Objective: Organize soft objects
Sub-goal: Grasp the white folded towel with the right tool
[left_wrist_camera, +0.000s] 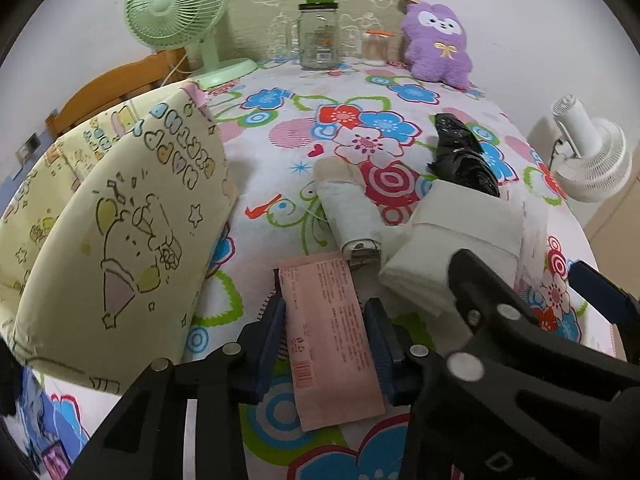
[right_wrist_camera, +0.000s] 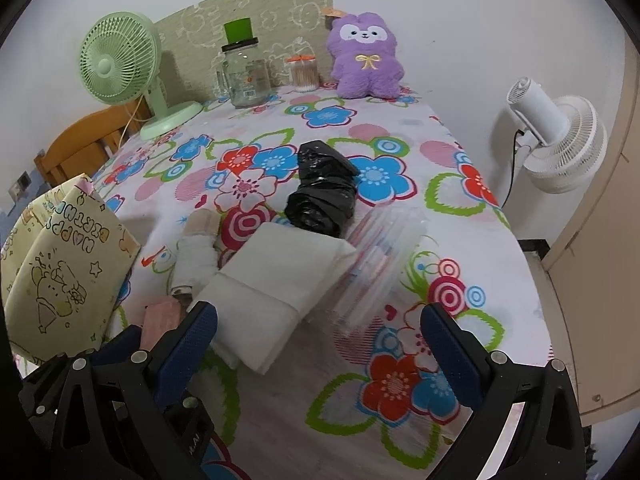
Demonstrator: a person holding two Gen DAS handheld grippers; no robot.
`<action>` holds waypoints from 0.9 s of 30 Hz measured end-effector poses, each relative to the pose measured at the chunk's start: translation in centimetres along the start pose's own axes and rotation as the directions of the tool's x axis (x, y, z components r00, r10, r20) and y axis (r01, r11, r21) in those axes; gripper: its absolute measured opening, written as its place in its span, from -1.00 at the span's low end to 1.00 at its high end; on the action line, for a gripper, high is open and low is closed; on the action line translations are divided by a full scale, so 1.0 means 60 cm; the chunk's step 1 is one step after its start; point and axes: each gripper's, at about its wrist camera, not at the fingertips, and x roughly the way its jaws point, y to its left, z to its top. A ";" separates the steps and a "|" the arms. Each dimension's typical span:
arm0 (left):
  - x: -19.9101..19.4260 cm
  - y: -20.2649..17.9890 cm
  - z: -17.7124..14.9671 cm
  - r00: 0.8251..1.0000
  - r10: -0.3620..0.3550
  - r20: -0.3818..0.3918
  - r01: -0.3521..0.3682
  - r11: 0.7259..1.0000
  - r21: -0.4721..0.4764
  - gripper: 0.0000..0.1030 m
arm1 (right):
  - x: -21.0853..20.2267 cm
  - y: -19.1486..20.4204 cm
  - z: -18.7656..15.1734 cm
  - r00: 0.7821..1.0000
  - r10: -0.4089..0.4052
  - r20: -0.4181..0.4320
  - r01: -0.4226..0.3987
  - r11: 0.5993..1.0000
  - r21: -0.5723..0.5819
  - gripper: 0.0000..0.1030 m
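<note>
- Step in hand: my left gripper has its fingers pressed on either long edge of a flat pink packet. No earlier picture to compare, so I note only the grip as it stands: narrow, holding the packet.
- The packet lies at 6 o'clock on the flowered tabletop, long axis running toward 12. It looks thin and pliant, printed text and a barcode on the upper face; I judge it will flop if lifted by the edges alone.
- At 9 o'clock, just beside the packet, stands a yellow "Happy Birthday" gift bag, mouth not visible from here. I take it as the likely destination, but that is a guess.
- Next move, as I judge it: lift the packet clear, swing toward 9 o'clock, and come over the bag's rim without snagging it.
- My right gripper hovers with fingers wide, nothing between them but cloth. Ahead of it, toward 12: a folded white cloth, a clear plastic bundle touching its right side, a black plastic bundle behind.
- A pale rolled cloth lies at 12 o'clock from the packet, near it.
</note>
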 end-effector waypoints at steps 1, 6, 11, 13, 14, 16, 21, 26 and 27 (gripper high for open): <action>0.000 0.001 0.000 1.000 -0.005 0.001 0.005 1.000 0.007 -0.20 | 0.002 0.003 0.001 1.000 0.002 -0.001 -0.002 1.000 -0.002 1.00; 0.001 0.003 0.002 1.000 -0.018 0.001 0.018 0.999 0.040 -0.21 | 0.014 0.013 0.004 1.000 0.010 -0.021 -0.010 1.000 -0.004 1.00; 0.002 0.003 0.003 1.000 -0.016 0.007 0.015 0.998 0.063 -0.21 | 0.026 0.020 0.006 0.999 0.020 -0.045 -0.020 1.000 -0.009 0.78; 0.002 0.004 0.003 1.000 -0.017 0.009 0.016 0.998 0.064 -0.21 | 0.029 0.021 0.006 0.998 0.022 -0.052 -0.022 1.000 -0.008 0.68; 0.003 0.005 0.003 1.000 -0.019 0.008 0.019 0.998 0.064 -0.21 | 0.030 0.023 0.005 0.998 0.022 -0.054 -0.023 1.000 -0.009 0.58; 0.003 0.005 0.004 1.000 -0.023 0.009 0.022 0.998 0.065 -0.21 | 0.031 0.024 0.004 0.998 0.024 -0.065 -0.025 1.000 -0.014 0.41; 0.002 0.007 0.003 0.999 -0.033 0.008 0.032 0.997 0.064 -0.21 | 0.030 0.024 0.000 0.996 0.034 -0.077 -0.035 0.999 -0.009 -0.13; -0.006 0.009 -0.002 0.999 -0.033 0.018 0.032 0.997 0.065 -0.21 | 0.019 0.026 -0.003 0.996 0.039 -0.077 -0.039 0.999 -0.007 -0.45; -0.007 0.009 -0.002 0.999 -0.034 0.019 0.032 0.997 0.067 -0.21 | 0.016 0.026 -0.004 0.996 0.038 -0.077 -0.039 0.999 -0.007 -0.50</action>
